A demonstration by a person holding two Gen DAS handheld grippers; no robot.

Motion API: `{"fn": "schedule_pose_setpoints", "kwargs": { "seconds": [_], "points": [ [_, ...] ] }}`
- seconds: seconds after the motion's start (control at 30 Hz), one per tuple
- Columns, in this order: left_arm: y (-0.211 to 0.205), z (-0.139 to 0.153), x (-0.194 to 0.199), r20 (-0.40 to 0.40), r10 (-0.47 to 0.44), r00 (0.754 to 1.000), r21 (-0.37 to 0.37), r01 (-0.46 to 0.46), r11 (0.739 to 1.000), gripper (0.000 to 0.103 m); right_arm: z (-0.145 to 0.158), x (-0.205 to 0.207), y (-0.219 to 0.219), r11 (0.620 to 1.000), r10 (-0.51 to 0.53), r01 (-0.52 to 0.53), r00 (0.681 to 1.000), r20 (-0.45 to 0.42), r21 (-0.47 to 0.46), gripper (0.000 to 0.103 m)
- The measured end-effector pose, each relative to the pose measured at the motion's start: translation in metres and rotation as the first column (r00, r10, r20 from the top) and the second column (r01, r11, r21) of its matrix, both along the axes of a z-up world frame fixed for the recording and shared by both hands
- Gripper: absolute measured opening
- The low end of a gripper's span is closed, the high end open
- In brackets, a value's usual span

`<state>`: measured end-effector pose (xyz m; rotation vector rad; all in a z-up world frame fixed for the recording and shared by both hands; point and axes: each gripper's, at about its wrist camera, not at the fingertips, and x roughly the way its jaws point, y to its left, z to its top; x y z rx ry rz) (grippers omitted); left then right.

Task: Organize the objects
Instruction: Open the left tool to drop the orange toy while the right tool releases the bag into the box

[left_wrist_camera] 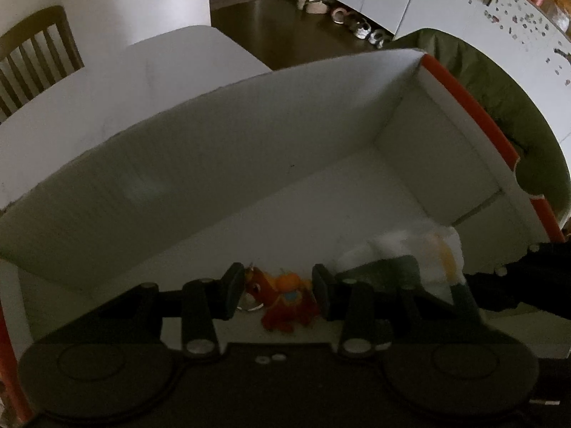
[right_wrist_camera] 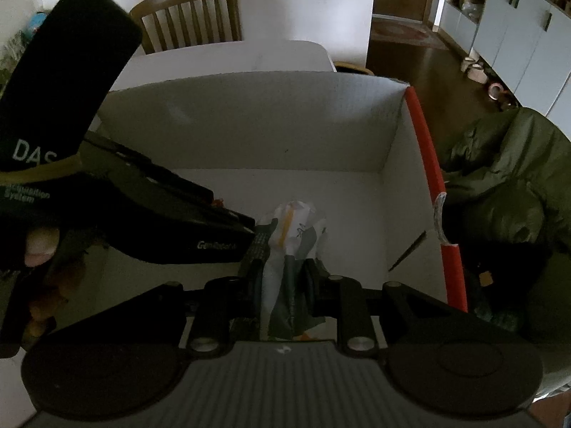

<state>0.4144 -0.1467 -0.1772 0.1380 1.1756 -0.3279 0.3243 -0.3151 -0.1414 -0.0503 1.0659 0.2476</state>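
A white cardboard box (left_wrist_camera: 221,164) with orange-red edges stands open on the table; it also shows in the right wrist view (right_wrist_camera: 249,121). My left gripper (left_wrist_camera: 278,294) is low inside the box with its jaws apart around a small orange-red plush keychain toy (left_wrist_camera: 285,301); the pads stand just beside it. My right gripper (right_wrist_camera: 282,281) is shut on a white, dark green and orange plastic packet (right_wrist_camera: 292,249), held over the box floor. The packet also shows blurred in the left wrist view (left_wrist_camera: 421,249). The left gripper's body (right_wrist_camera: 142,207) crosses the right wrist view at left.
A white table (left_wrist_camera: 125,82) carries the box. A wooden chair (right_wrist_camera: 189,18) stands at its far side. An olive green jacket (right_wrist_camera: 506,185) lies right of the box. Shoes (left_wrist_camera: 360,25) line the dark floor by white cabinets.
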Motion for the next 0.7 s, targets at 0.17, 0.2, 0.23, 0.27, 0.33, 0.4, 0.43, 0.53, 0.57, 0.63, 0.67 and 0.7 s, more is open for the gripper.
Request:
{"fn": "schedule_pose_setpoints", "kwargs": {
  "seconds": [0.17,0.2,0.23,0.27,0.33,0.4,0.43,0.53,0.57,0.63,0.67,0.7],
  "points": [
    [0.003,0.003,-0.003,0.006,0.014,1.000,0.000,-0.014,1.000,0.051,0.001,-0.001,-0.003,1.000,0.001,-0.001,1.000,-0.005,0.005,0.025],
    [0.004,0.005,-0.004,0.011,0.017,1.000,0.000,-0.017,1.000,0.055,0.002,-0.002,-0.004,1.000,0.003,-0.003,1.000,-0.001,0.004,0.025],
    [0.006,0.006,-0.005,0.016,0.022,1.000,0.001,-0.022,1.000,0.057,0.003,-0.003,-0.004,1.000,0.004,-0.004,1.000,0.005,0.001,0.026],
    [0.008,0.007,-0.007,0.019,0.026,0.999,-0.003,-0.026,1.000,0.057,0.004,-0.004,-0.005,1.000,0.005,-0.005,1.000,0.011,-0.001,0.026],
    [0.011,0.010,-0.009,0.023,0.039,0.999,-0.014,-0.039,0.999,0.058,0.007,-0.004,-0.007,1.000,0.009,-0.009,1.000,0.021,0.002,0.027],
    [0.015,0.015,-0.012,0.032,0.049,0.998,-0.025,-0.048,0.999,0.060,0.009,-0.006,-0.009,1.000,0.009,-0.009,1.000,0.027,0.006,0.031],
    [0.016,0.017,-0.014,0.037,0.051,0.998,-0.027,-0.050,0.998,0.061,0.011,-0.007,-0.010,1.000,0.009,-0.009,0.999,0.035,0.009,0.034],
    [0.020,0.027,-0.023,0.062,0.049,0.997,-0.037,-0.046,0.998,0.061,0.019,-0.011,-0.012,1.000,0.003,-0.004,0.998,0.059,0.022,0.050],
    [0.021,0.031,-0.026,0.071,0.049,0.996,-0.039,-0.047,0.998,0.062,0.021,-0.013,-0.012,1.000,0.002,-0.003,0.998,0.069,0.024,0.052],
    [0.026,0.038,-0.034,0.084,0.050,0.995,-0.051,-0.046,0.998,0.063,0.027,-0.017,-0.011,1.000,0.003,-0.005,0.996,0.086,0.025,0.052],
    [0.027,0.042,-0.038,0.092,0.052,0.994,-0.056,-0.047,0.997,0.063,0.029,-0.020,-0.012,1.000,0.002,-0.005,0.996,0.092,0.029,0.052],
    [0.029,0.046,-0.041,0.098,0.053,0.994,-0.062,-0.047,0.997,0.063,0.032,-0.021,-0.013,0.999,0.001,-0.004,0.995,0.097,0.033,0.052]
  ]
}}
